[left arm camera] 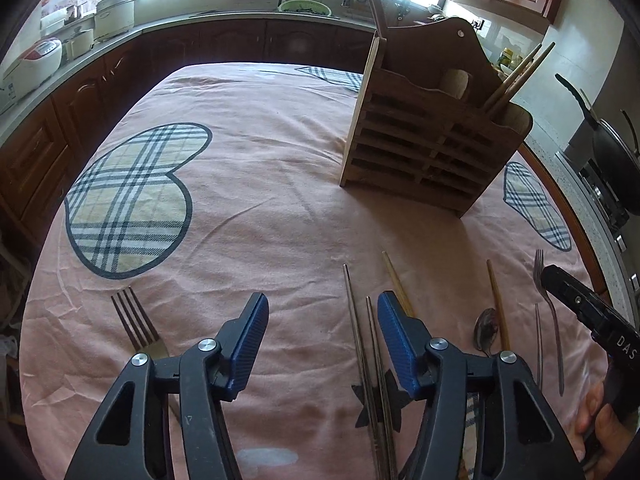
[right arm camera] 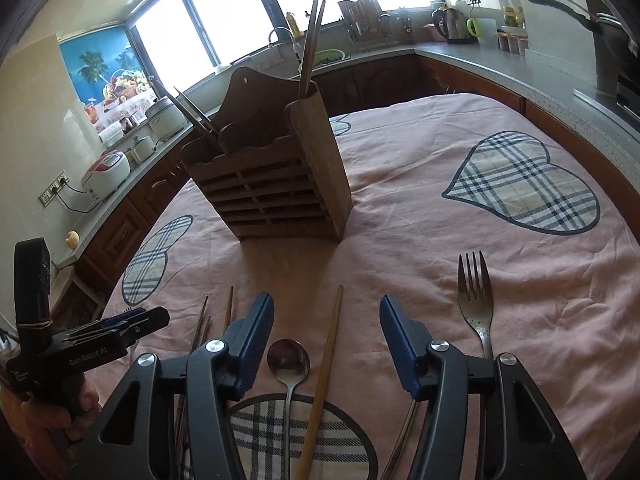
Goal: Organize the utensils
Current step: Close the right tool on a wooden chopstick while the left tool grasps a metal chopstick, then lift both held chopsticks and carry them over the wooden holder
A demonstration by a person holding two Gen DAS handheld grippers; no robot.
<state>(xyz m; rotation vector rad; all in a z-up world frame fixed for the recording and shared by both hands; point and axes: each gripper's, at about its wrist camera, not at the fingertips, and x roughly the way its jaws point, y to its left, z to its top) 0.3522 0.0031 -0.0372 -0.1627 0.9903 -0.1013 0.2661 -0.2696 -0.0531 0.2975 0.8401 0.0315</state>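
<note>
Barely begun: few chopsticks (right arm camera: 310, 40) in wooden holder (right arm camera: 272, 184); spoon (right arm camera: 288, 360), forks (right arm camera: 476, 296), loose chopsticks (left arm camera: 360, 320) on counter (left arm camera: 260, 200); both jaws half-open, empty.

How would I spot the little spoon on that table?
Start at the wooden utensil holder standing on the pink tablecloth, then come toward the camera. The spoon lies beside a wooden chopstick, the only round, shiny bowl among the straight sticks.

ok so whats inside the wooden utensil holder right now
Wooden chopsticks stick up from one end slot of the wooden holder, and darker sticks lean out of the other end. Their lower ends, and anything short enough to sit inside, are hidden by its walls.
</note>
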